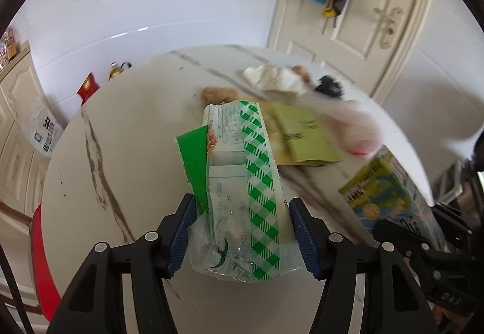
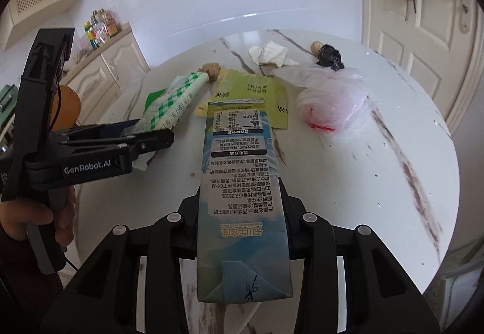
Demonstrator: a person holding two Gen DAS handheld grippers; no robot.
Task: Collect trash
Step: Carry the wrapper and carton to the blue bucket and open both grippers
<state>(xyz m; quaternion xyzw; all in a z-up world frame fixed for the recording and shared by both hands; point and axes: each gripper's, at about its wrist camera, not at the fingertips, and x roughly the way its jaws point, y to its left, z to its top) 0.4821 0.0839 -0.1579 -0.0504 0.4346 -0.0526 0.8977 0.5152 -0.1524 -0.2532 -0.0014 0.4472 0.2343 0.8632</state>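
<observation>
Left gripper (image 1: 240, 231) fingers clamped on green-checked wrapper (image 1: 242, 183), right gripper (image 2: 242, 231) fingers clamped on milk carton (image 2: 242, 198), above table (image 2: 363, 183).

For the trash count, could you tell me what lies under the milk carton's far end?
A yellow-green packet lies on the table beneath the milk carton; the carton covers its near part.

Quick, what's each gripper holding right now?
Left gripper: shut on the green-checked wrapper.
Right gripper: shut on the milk carton.
</observation>
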